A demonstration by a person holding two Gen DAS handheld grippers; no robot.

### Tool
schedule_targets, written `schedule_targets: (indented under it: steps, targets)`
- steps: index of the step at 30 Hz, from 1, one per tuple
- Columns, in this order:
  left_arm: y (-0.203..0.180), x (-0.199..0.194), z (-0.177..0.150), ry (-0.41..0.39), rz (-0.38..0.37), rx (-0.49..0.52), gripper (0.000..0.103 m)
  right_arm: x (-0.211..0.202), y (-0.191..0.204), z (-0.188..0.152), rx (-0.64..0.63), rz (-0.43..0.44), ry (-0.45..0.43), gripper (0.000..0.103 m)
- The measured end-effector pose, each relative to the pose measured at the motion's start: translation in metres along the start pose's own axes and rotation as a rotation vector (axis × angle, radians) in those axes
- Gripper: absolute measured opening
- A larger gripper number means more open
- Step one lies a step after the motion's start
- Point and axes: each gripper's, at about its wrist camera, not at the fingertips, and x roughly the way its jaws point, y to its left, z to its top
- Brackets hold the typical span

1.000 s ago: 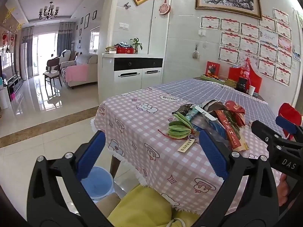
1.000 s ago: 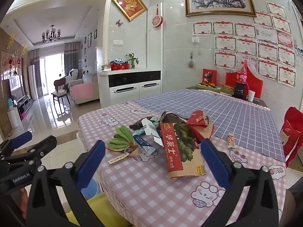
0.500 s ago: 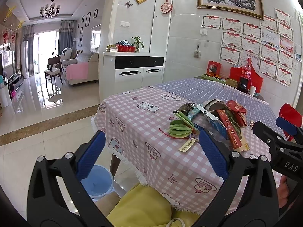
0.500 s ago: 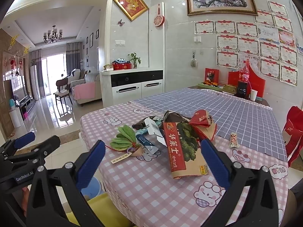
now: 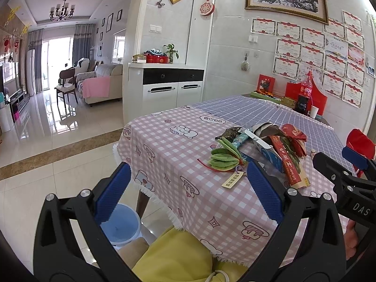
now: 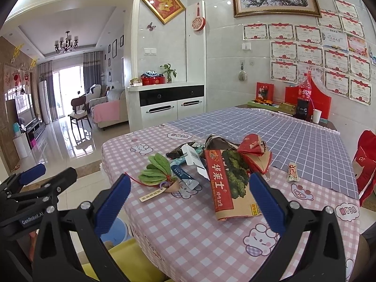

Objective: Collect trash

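Trash [image 6: 218, 171] is lying in a loose heap on the pink checked tablecloth [image 6: 188, 230], near the table's front corner: a green leaf ornament [image 6: 156, 172], wrappers, and a red and green carton [image 6: 231, 183]. Both grippers are hovering short of it, the left gripper [image 5: 188, 188] and right gripper [image 6: 188, 195] each holding its fingers spread and empty. Approach appears to be in hand; the next move calls for lowering onto one piece. A blue bucket [image 5: 123, 225] is standing on the floor beside the table. Nothing is blocking the heap.

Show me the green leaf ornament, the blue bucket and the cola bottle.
Green leaf ornament [image 6: 157, 172], right wrist view, on its leaves.
Blue bucket [image 5: 123, 225], left wrist view, on its inside.
Cola bottle [image 6: 305, 98], right wrist view, on its body.
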Motion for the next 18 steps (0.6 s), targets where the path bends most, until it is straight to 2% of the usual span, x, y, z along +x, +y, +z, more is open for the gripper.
schedule_targets:
  steps: [18]
  targets:
    - [0.0016, 0.0022, -0.0034, 0.002, 0.007, -0.003, 0.097, 0.0015, 0.0005, -0.0014, -0.002, 0.007, 0.007, 0.099]
